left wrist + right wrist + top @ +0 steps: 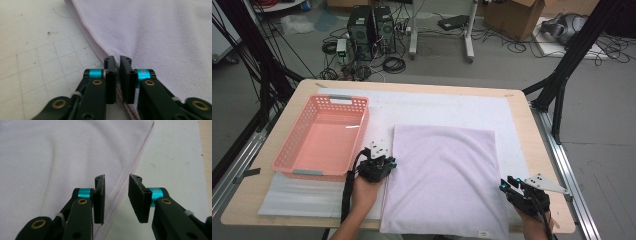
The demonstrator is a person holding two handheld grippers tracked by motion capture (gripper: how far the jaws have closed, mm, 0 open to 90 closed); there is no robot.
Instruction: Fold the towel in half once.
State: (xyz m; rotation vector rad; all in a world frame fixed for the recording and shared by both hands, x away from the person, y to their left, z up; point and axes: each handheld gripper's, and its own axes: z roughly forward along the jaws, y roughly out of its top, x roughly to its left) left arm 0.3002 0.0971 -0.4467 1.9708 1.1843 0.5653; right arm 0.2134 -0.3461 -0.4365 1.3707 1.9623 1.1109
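A lilac cloth (442,175) lies flat on the white mat, its near edge hanging at the table's front. My left gripper (385,160) sits at the cloth's left edge. In the left gripper view its jaws (117,60) stand almost together, pinching the cloth's stitched hem (95,47). At the cloth's right edge, near the front corner, is my right gripper (505,183). In the right gripper view its jaws (116,178) stand apart, and the hem (125,177) runs between them without touching the pads.
An empty pink plastic basket (287,150) stands on the mat left of the cloth, close to my left gripper. The white gridded mat (437,105) covers most of the wooden table (532,130). Cables, computers and boxes lie on the floor beyond.
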